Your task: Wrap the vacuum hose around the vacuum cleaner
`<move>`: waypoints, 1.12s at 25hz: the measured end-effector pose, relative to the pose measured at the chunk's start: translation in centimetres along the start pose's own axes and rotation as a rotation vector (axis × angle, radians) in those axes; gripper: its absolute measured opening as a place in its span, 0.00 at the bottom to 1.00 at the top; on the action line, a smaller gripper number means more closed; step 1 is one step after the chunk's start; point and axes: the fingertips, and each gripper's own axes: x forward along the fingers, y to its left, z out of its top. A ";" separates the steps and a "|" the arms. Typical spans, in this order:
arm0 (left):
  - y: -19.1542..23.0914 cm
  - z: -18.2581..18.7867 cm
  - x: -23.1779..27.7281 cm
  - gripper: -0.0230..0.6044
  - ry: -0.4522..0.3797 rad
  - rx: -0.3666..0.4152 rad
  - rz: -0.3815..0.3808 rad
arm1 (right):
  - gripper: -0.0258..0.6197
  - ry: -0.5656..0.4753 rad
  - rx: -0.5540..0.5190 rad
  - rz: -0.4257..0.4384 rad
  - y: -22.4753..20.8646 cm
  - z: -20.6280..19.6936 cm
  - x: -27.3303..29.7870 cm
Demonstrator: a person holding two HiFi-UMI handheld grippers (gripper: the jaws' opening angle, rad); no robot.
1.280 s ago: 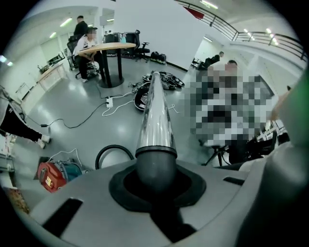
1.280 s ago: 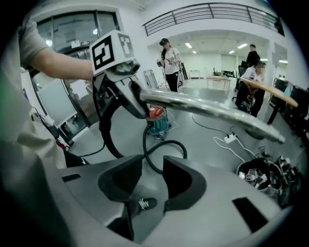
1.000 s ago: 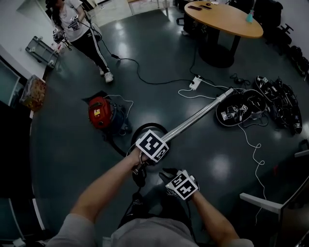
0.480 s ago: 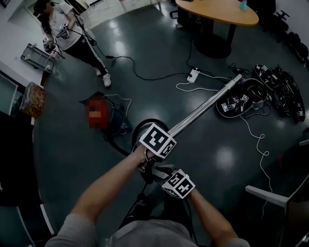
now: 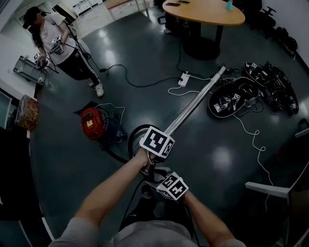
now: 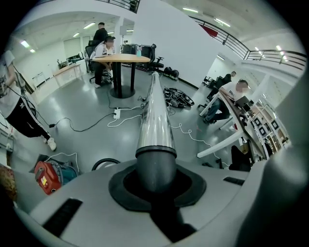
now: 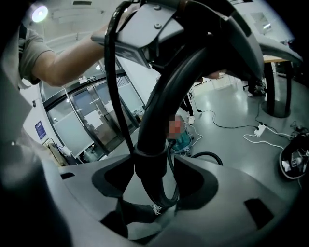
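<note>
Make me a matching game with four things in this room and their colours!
Things:
1. vacuum cleaner
2. long tube
3. table top
4. power strip

Colours:
a. white
b. red
c. shiny silver
d. light brown

Right pairs: 1-b, 2-c, 3-d, 4-a.
</note>
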 end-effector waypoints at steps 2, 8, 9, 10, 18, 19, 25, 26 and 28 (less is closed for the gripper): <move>0.4 0.1 -0.4 0.15 -0.008 -0.012 -0.003 | 0.41 0.001 0.001 -0.003 0.2 0.3 0.2; 2.2 0.9 -2.5 0.15 -0.058 -0.104 -0.067 | 0.41 0.075 -0.070 -0.063 0.8 1.6 1.8; 2.7 1.1 -2.9 0.15 -0.069 -0.121 -0.075 | 0.41 0.092 -0.087 -0.089 0.7 1.8 2.5; 3.3 1.0 -3.4 0.15 -0.078 -0.135 -0.079 | 0.41 0.102 -0.099 -0.120 0.6 2.0 3.2; 8.2 -2.4 -5.6 0.15 -0.096 -0.264 -0.213 | 0.41 0.138 -0.066 -0.149 4.1 3.7 6.1; 8.5 -2.9 -5.7 0.15 -0.091 -0.273 -0.239 | 0.41 0.140 -0.048 -0.123 4.9 3.9 6.4; 9.5 -5.9 -6.0 0.18 -0.022 -0.361 -0.410 | 0.41 0.229 0.044 0.003 8.5 4.0 6.6; 9.4 -6.4 -6.1 0.21 -0.015 -0.343 -0.428 | 0.41 0.252 0.047 0.012 8.9 3.8 6.5; 9.3 -7.3 -6.2 0.26 -0.005 -0.298 -0.457 | 0.41 0.287 0.052 0.031 9.5 3.5 6.4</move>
